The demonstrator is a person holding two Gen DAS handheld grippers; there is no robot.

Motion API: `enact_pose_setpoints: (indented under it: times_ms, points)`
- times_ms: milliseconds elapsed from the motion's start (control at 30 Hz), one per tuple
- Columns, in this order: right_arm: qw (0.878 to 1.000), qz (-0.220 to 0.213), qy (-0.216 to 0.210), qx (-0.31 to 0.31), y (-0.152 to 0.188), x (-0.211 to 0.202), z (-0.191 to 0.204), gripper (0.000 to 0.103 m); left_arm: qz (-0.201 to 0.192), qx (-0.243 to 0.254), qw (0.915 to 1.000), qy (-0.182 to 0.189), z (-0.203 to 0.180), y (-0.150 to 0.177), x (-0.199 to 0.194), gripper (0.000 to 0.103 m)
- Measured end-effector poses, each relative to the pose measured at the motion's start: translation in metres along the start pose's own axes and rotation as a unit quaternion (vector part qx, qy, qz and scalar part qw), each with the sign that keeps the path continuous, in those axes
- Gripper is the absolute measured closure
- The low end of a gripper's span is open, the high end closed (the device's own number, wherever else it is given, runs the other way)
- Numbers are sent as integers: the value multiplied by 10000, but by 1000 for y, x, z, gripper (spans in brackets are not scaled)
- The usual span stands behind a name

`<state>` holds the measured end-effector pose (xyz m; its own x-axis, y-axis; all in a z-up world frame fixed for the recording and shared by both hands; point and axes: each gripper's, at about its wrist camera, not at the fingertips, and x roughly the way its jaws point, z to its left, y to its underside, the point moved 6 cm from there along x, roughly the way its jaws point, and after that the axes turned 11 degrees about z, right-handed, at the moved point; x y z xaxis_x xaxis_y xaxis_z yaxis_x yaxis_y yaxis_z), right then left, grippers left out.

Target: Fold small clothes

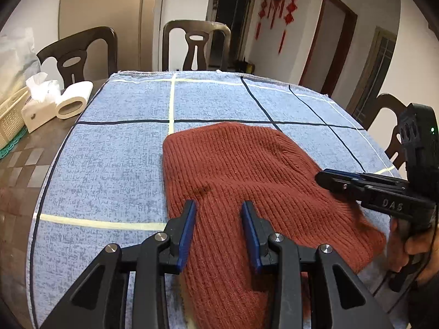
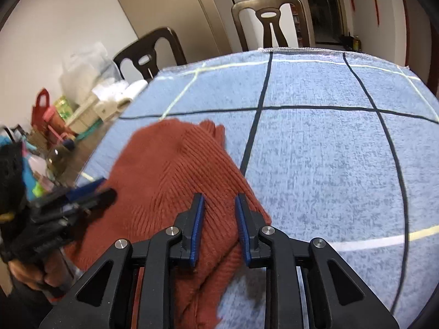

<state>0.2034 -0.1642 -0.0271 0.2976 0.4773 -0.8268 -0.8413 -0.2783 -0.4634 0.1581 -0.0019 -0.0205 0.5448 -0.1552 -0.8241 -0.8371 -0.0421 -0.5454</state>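
- Left wrist view: a rust-red ribbed knit beanie [image 1: 247, 181] lies flat on the worktop [image 1: 115, 164], which is covered by a blue cloth with dark and pale yellow grid lines.
- The left gripper [image 1: 218, 213] hovers over the beanie's near left part, its blue-padded fingers [image 1: 189, 227] spread apart with nothing between them.
- The right gripper [image 1: 329, 176] reaches in from the right over the beanie's right edge; whether it touches the knit I cannot tell.
- Right wrist view: the right gripper [image 2: 218, 208] has its fingers parted, nothing clamped, above the beanie's [image 2: 170, 170] right border.
- A white tissue box [image 1: 38, 107] and a paper roll [image 1: 74, 100] sit well apart at far left.
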Motion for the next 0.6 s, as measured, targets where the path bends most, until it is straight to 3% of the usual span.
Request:
enact_pose_setpoints:
  times_ms: [133, 333, 600]
  points:
    - [9997, -82, 170, -165, 5, -16, 5, 79, 5, -60, 10000, -51, 1, 2, -11, 65]
    - [9975, -272, 91, -642, 23, -45, 32, 79, -65, -27, 9999, -135, -4, 17, -34, 65]
    - [9932, -14, 222, -1147, 54, -38, 53, 81, -1, -41, 9998, -183, -7, 42, -44, 65]
